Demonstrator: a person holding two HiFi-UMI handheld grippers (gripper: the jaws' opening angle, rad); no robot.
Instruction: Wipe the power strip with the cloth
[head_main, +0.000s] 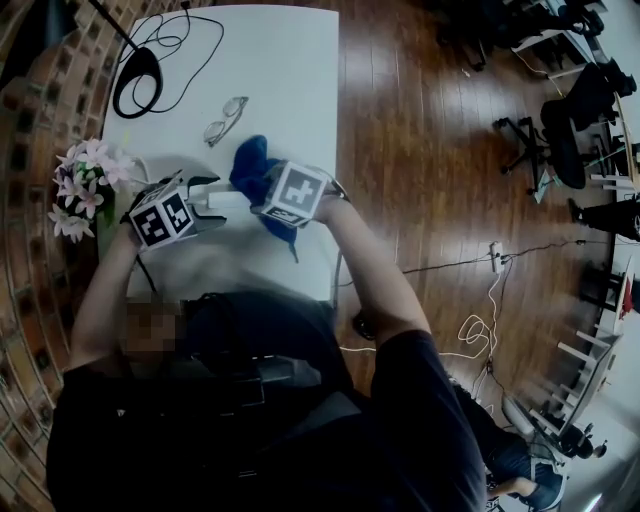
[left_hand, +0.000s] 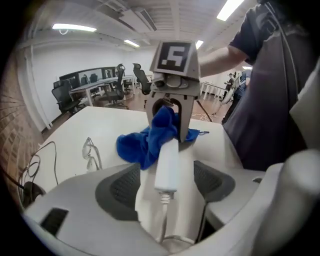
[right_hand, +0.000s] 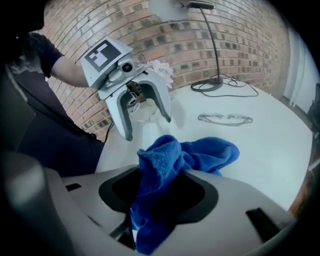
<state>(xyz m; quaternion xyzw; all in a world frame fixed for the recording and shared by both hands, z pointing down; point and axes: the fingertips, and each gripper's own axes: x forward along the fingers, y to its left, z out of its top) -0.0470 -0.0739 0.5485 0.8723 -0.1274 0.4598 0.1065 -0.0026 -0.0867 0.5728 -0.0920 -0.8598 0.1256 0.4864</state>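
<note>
Left gripper view: the long white plastic power strip (left_hand: 167, 162) runs lengthwise between the spread jaws of the left gripper (left_hand: 167, 182), with both pads clear of it and the cord end nearest. Its far end meets the crumpled blue terry cloth (left_hand: 142, 145), which the right gripper (right_hand: 160, 192) clamps. Both are at the near end of the white table (head_main: 290, 80); wire-framed glasses (head_main: 225, 120) lie beyond.

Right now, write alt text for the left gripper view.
A white power strip lies between the left gripper's open jaws, touching neither pad. The right gripper pinches a blue cloth over the strip's far end; glasses lie left on the white table.
</note>
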